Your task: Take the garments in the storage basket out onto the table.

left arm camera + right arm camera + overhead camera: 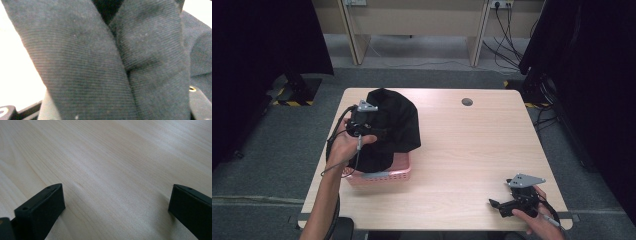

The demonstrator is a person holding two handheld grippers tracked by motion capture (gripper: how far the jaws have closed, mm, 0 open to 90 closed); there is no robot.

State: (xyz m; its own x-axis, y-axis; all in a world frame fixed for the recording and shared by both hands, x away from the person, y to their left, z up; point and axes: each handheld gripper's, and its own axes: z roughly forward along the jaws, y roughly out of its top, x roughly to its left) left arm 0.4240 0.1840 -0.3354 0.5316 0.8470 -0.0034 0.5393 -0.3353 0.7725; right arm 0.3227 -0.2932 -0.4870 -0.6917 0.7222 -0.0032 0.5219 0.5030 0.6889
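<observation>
Left gripper view: cloth (100, 62) between fingers.

A black garment (393, 125) — soft, finely ribbed knit — lies heaped and crumpled in a pink basket (382, 176) on the surface's left side, spilling above the rim, its folds bunched up close — two thick creased ridges (100, 70).

Black cloth (105, 65) drapes over the left gripper (362, 120), hiding its jaws. The cloth also hides most of the pink basket (382, 176) just below that gripper.
</observation>
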